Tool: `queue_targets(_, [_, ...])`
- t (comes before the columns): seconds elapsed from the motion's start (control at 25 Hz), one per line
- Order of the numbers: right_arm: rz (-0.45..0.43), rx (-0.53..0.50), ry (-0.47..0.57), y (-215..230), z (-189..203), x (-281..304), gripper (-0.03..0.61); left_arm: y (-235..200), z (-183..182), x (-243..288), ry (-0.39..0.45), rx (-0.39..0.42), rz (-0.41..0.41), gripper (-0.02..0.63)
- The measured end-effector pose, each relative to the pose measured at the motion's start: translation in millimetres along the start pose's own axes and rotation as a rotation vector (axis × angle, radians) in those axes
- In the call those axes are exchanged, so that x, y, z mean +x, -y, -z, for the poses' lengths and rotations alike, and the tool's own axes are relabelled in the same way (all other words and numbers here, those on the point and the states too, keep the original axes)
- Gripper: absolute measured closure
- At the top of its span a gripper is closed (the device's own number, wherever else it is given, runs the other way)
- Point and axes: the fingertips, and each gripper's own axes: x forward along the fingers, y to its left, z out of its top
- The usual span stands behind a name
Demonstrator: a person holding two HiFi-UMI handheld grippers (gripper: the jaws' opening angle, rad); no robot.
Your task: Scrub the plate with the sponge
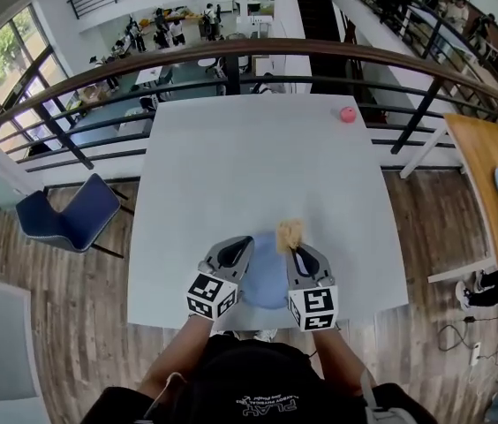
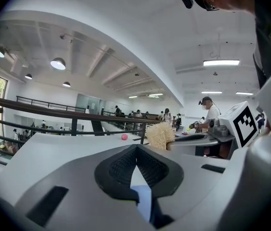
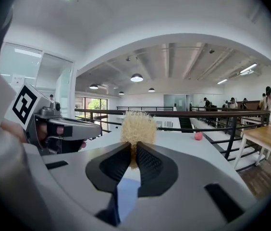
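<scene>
A round blue plate (image 1: 265, 285) lies near the front edge of the white table (image 1: 231, 166), between my two grippers. My right gripper (image 1: 297, 251) is shut on a tan, fibrous sponge (image 1: 290, 233), held just beyond the plate's far right rim. In the right gripper view the sponge (image 3: 137, 126) stands up out of the closed jaws (image 3: 134, 150), with the plate (image 3: 126, 194) below. My left gripper (image 1: 244, 242) rests at the plate's left rim. Its jaws (image 2: 136, 149) meet with nothing seen between the tips, and the plate (image 2: 144, 198) shows underneath.
A small pink ball (image 1: 347, 114) sits at the table's far right corner. A dark railing (image 1: 231, 56) runs behind the table. A blue chair (image 1: 68, 215) stands to the left, and a wooden table (image 1: 492, 175) to the right.
</scene>
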Motion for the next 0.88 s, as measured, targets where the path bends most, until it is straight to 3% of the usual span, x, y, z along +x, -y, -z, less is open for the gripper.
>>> queue_targets(0.48, [0.030, -0.038, 0.066, 1.6, -34.1, -13.7, 0.534, -1.7, -34.6, -17.7, 0.072, 0.007, -0.006, 0.601])
queue_targets(0.88, [0.025, -0.046, 0.058, -9.6, -28.5, -20.1, 0.534, 6.1, -29.7, -26.4, 0.067, 0.008, 0.018, 0.601])
